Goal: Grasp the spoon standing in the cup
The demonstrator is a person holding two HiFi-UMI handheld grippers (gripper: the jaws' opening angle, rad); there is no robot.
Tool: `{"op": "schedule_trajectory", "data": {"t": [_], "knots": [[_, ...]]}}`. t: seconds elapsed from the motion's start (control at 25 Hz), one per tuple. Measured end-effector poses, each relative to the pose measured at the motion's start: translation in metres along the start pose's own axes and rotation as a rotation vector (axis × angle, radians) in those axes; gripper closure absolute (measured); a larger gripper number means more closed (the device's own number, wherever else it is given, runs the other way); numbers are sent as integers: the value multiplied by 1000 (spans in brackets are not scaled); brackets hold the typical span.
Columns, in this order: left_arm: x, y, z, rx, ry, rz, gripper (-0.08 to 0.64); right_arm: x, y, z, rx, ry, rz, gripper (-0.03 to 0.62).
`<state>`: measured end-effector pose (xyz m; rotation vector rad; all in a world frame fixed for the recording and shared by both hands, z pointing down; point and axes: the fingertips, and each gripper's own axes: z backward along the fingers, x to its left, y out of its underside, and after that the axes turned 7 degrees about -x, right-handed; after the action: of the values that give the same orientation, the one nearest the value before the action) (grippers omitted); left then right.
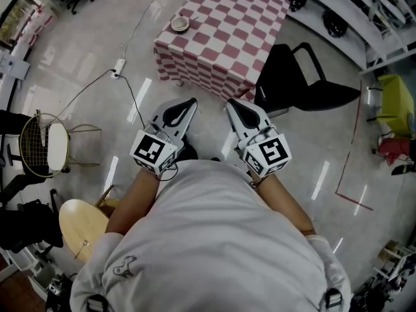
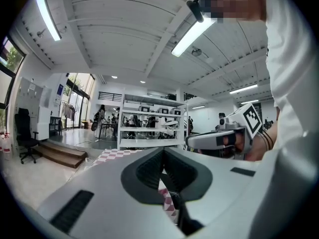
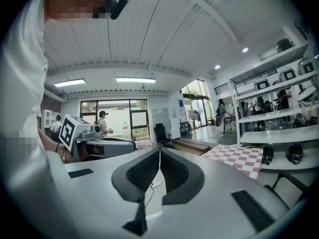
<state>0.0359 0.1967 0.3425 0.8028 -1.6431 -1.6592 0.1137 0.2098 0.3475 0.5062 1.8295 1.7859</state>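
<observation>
Glossy pale floor (image 1: 84, 109) fills the head view, and on it stands one square table under a red-and-white checked cloth (image 1: 227, 38), ahead of the person. One small round pale cup (image 1: 180, 24) sits on this table, close to its near-left corner. Something brownish shows inside the cup, but it is too small to make out as the spoon, so I cannot tell its long axis or which way it points. One black office chair (image 1: 305, 86) stands just beside the table's right side. Two grippers are held side by side near the person's chest, well short of the table and both aimed toward it: the left gripper (image 1: 187, 104) and the right gripper (image 1: 235, 104), each with one black-and-white marker cube at its rear. In the left gripper view the jaws are pressed together at the tips with nothing between them; the right gripper view shows the same, tips meeting and empty.
</observation>
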Motion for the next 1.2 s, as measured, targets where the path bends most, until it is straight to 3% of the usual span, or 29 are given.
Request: {"op": "schedule_trajectory", "data": {"t": [0.28,0.56,0.92,1.2], "knots": [[41,-4,-18,0,20,0,546,-16,-2,-35,-6,32,0,558],[108,-8,-30,-8,30,2,546,-32,-5,-103,0,43,8,558],[201,-14,-16,8,40,19,546,-26,-7,-195,24,51,10,558],[244,-4,-3,44,45,51,546,-30,-10,-232,20,98,2,558]]}}
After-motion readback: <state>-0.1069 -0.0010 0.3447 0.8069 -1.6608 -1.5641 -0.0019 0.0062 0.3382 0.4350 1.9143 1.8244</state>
